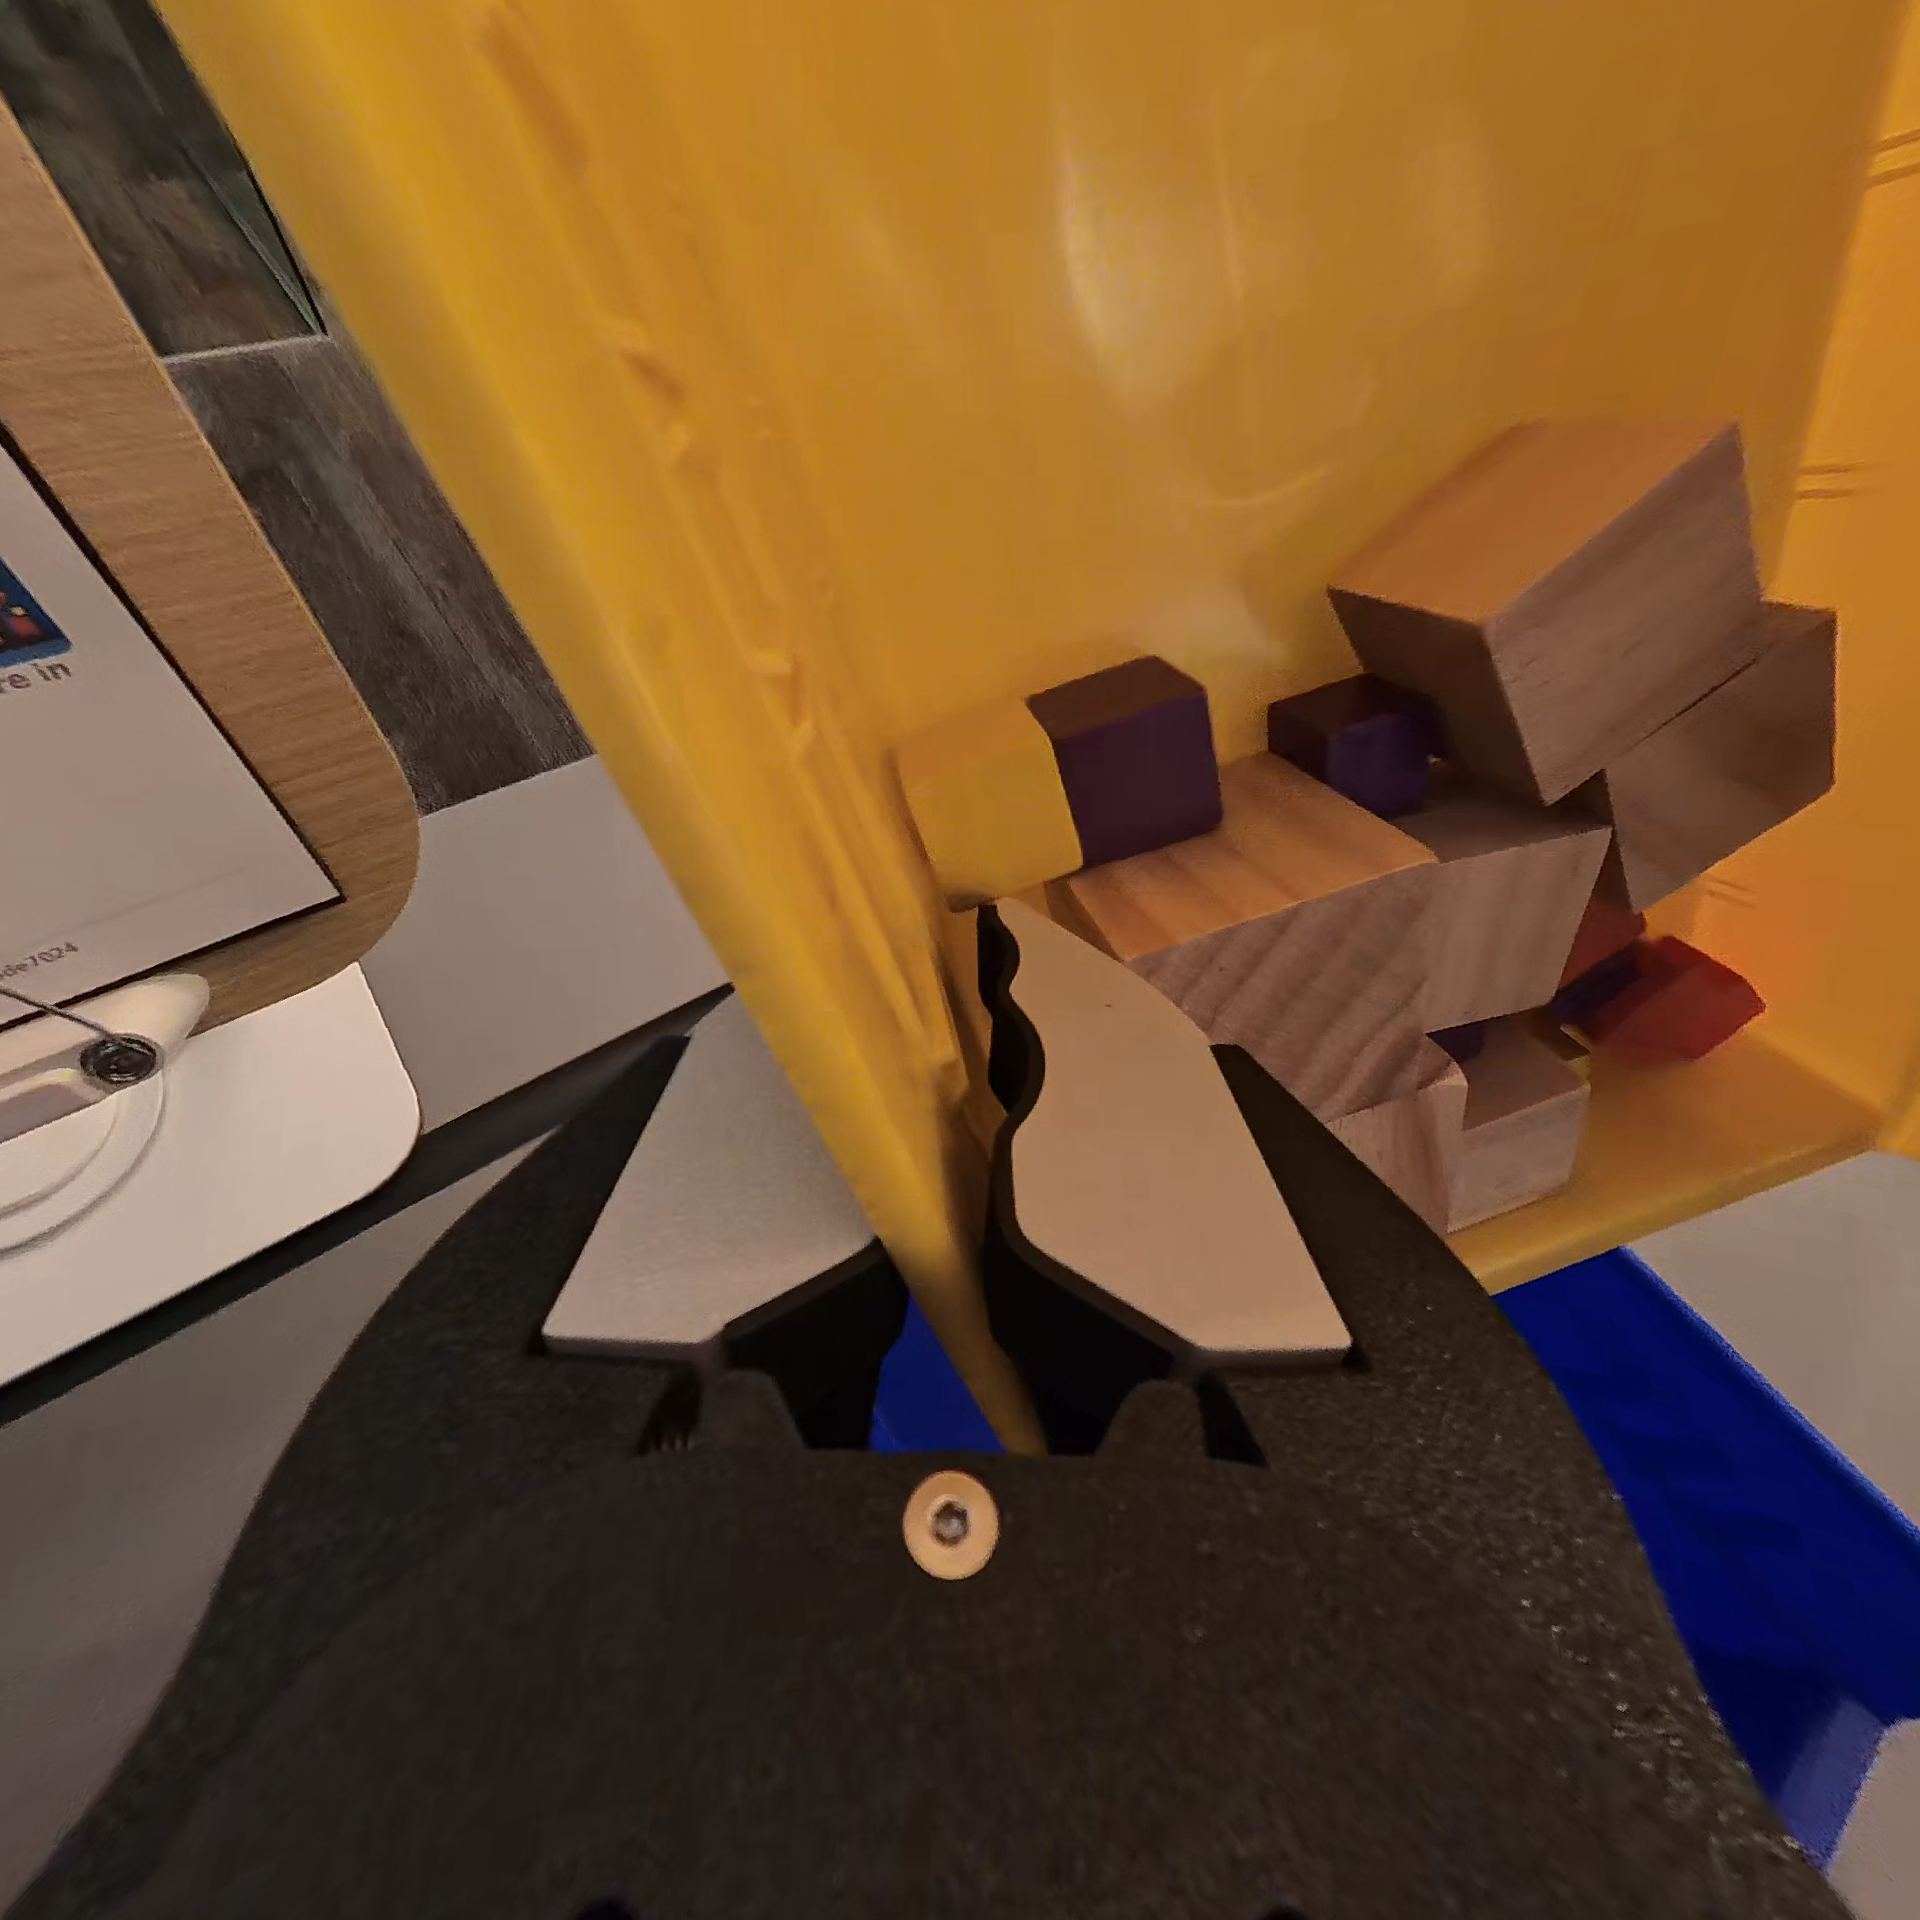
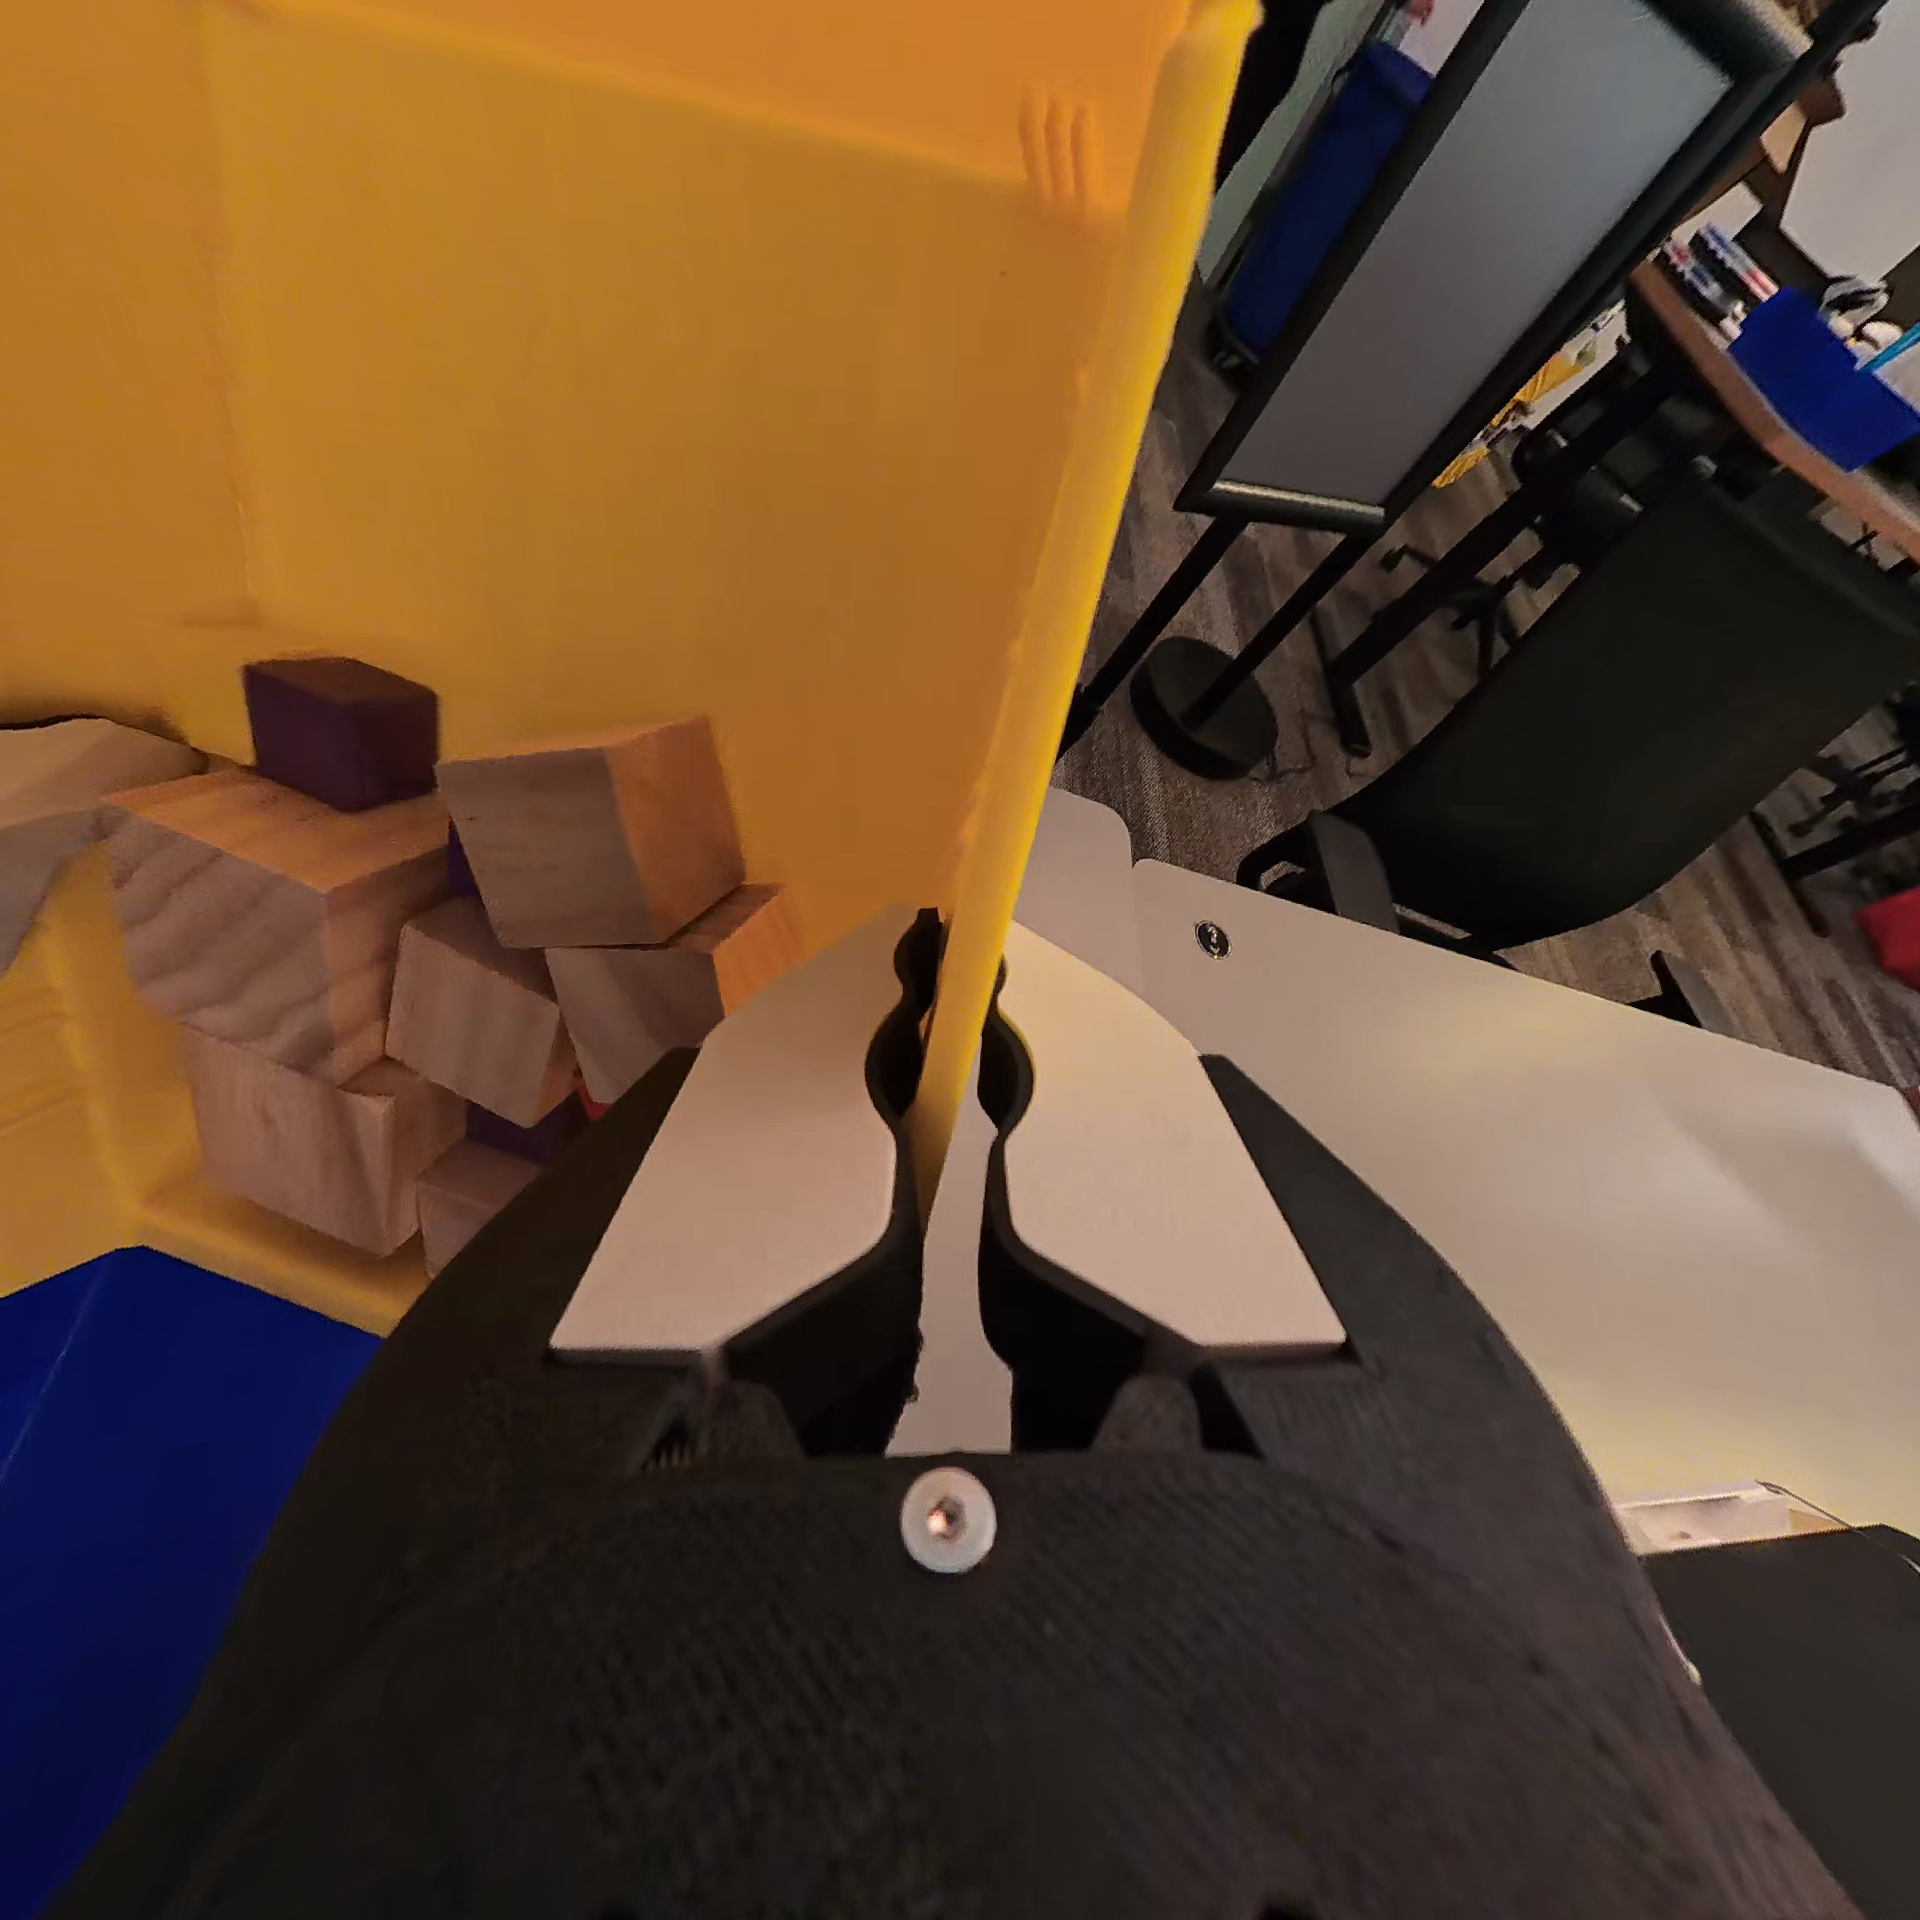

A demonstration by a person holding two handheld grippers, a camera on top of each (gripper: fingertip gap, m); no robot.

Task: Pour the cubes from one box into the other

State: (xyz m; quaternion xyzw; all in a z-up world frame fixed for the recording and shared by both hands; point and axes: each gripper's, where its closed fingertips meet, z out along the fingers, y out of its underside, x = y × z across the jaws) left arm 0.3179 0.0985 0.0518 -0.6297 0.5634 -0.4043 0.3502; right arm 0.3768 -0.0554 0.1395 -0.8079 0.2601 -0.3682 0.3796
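A yellow box is tipped steeply, its low rim over a blue box. My left gripper is shut on the yellow box's left wall. My right gripper is shut on its right wall. Several wooden cubes with small purple cubes and a red one are piled against the low rim. The same pile of wooden cubes shows in the right wrist view, above the blue box. The inside of the blue box is mostly hidden.
A wood-framed sign on a white base stands on the grey table to the left. To the right lie a white tabletop, a black chair, a standing panel and a far desk with a blue bin.
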